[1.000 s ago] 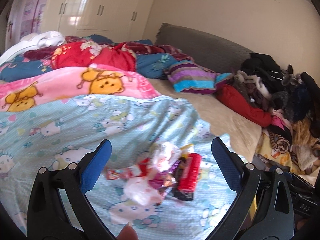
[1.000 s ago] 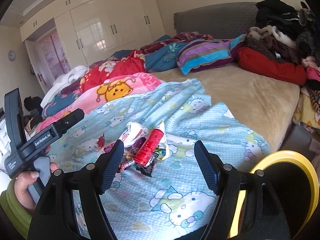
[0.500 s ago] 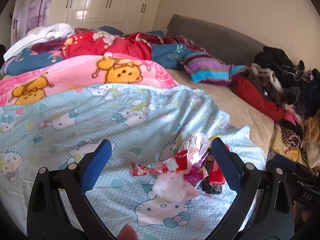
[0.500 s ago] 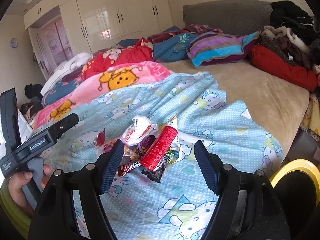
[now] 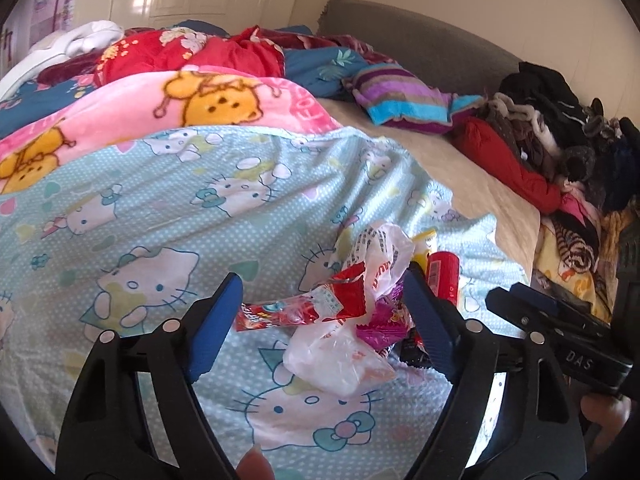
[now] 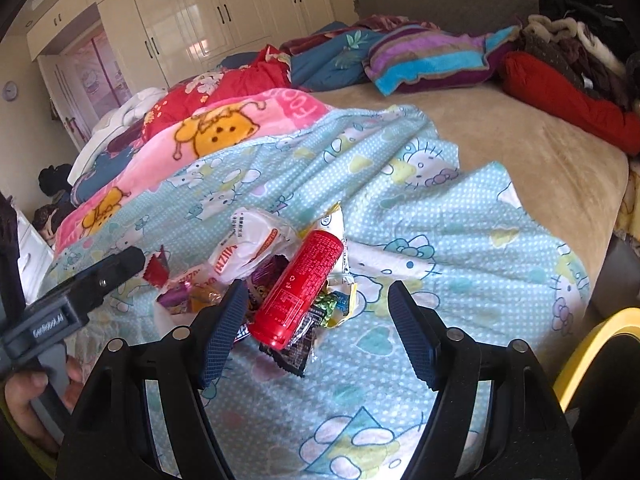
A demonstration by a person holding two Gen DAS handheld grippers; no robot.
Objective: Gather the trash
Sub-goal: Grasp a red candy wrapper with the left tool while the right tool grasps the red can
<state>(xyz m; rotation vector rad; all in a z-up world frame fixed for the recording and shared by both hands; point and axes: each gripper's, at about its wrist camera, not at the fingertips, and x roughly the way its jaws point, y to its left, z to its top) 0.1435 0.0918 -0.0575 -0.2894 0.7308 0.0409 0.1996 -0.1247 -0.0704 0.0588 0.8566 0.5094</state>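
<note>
The left claw [image 5: 320,320] is hanging low over the bed with its blue pads spread wide, empty, straddling the near side of the trash pile [image 5: 360,312]; the right claw [image 6: 316,328] is likewise standing wide and holding nothing, its pads flanking the base of the red can [image 6: 298,290] without touching it; a yellow-rimmed bin [image 6: 588,340] is showing at the lower right edge of the right wrist view, just off the side of the bed, and whether anything is lying in it cannot be told; just beyond the pads, the whole pile is sitting on the pale blue cat-print sheet [image 5: 160,220], with a clear plastic bag [image 5: 336,360] nearest the left claw, a red wrapper [image 5: 304,308] and a white crumpled wrapper [image 6: 256,240] heaped above it, and the can leaning across dark and green packets; judging by this, collection is only beginning, since every visible piece is waiting on the sheet and none is gripped; farther back, a pink cartoon blanket [image 5: 200,100], a striped pillow [image 6: 432,60] and heaped clothes [image 5: 560,128] are crowding the bed, with pale wardrobes [image 6: 208,12] standing behind.
</note>
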